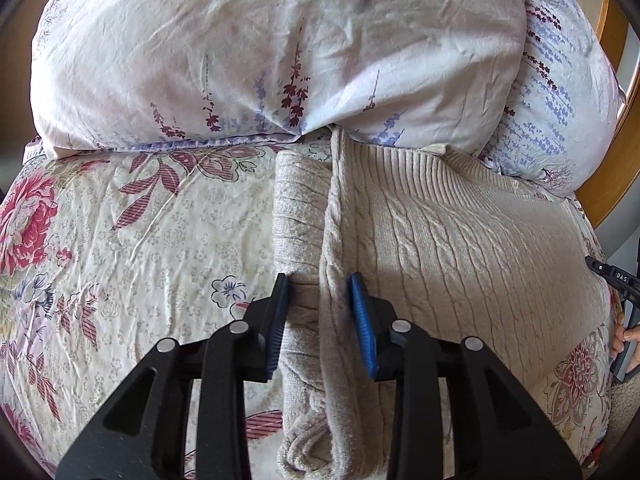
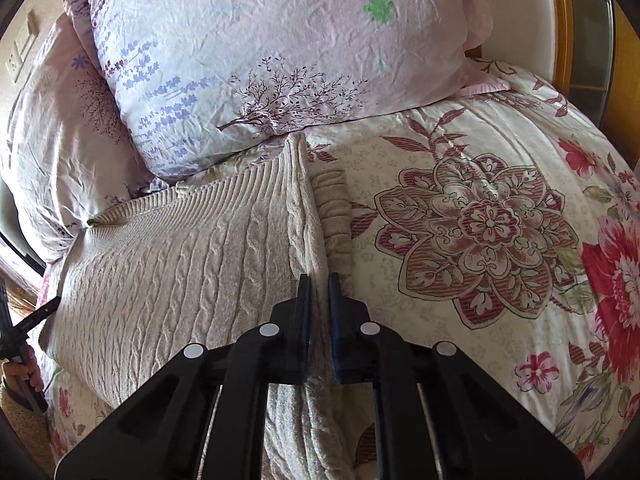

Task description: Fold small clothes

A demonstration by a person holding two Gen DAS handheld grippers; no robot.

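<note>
A beige cable-knit sweater [image 1: 460, 240] lies spread on a floral quilt [image 1: 140, 240], its ribbed hem up against the pillows. In the left wrist view the left gripper [image 1: 320, 284] points down at the sweater's folded left edge. A thick ridge of knit and the sleeve [image 1: 298, 216] lying alongside it run straight between its blue pads [image 1: 362, 312]. The jaws stand partly apart around this bundle; the left pad sits against the sleeve's side and the right pad lies close to the fold, but whether they press hard enough to grip cannot be told. Ahead of this gripper the sleeve stretches away to a white pillow with purple flower sprigs [image 1: 260, 52]. To its right the sweater's broad cabled body covers the quilt, and at the far right edge a hand [image 1: 626, 338] holds the other tool's black handle.

In the right wrist view the right gripper [image 2: 319, 286] is clenched on the sweater's right folded edge [image 2: 308, 200], the two fingers drawn nearly together with a thin strip of knit pinched between them. Just right of its tips the gathered sleeve [image 2: 334, 208] lies on the quilt. Left of it spreads the cabled body, and ahead rests a lavender-printed pillow [image 2: 280, 48]. Far to the right the quilt shows a large rosette pattern.
</note>
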